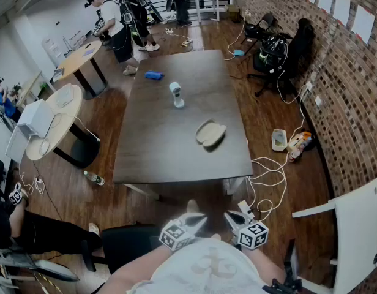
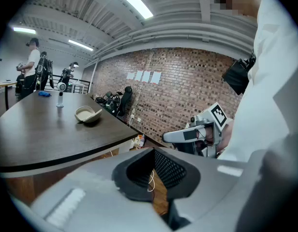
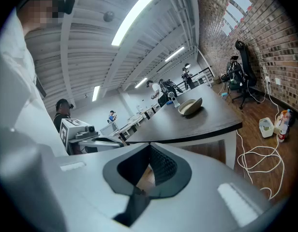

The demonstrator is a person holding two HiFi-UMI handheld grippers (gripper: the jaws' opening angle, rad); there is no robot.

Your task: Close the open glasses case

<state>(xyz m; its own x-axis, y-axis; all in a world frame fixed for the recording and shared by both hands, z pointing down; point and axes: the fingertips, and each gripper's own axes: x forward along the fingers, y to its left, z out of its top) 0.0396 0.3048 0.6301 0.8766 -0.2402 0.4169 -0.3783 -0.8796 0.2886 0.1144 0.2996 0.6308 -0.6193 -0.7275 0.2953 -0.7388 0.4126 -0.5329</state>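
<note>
A brick wall (image 1: 347,72) and wooden floor (image 1: 103,121) surround a long dark table (image 1: 170,146). The left gripper (image 1: 194,220) and right gripper (image 1: 234,219) are held side by side, close to the person's body and short of the table's near edge. Each has its jaws brought together at the tips with nothing between them; only floor shows through the gap behind the pads. The glasses case (image 1: 210,133) lies open on the tabletop, well ahead of both grippers and roughly in line with the space between them. Farther ahead, beyond the case, stand a small white bottle (image 1: 175,95) and a blue object (image 1: 153,75).
</note>
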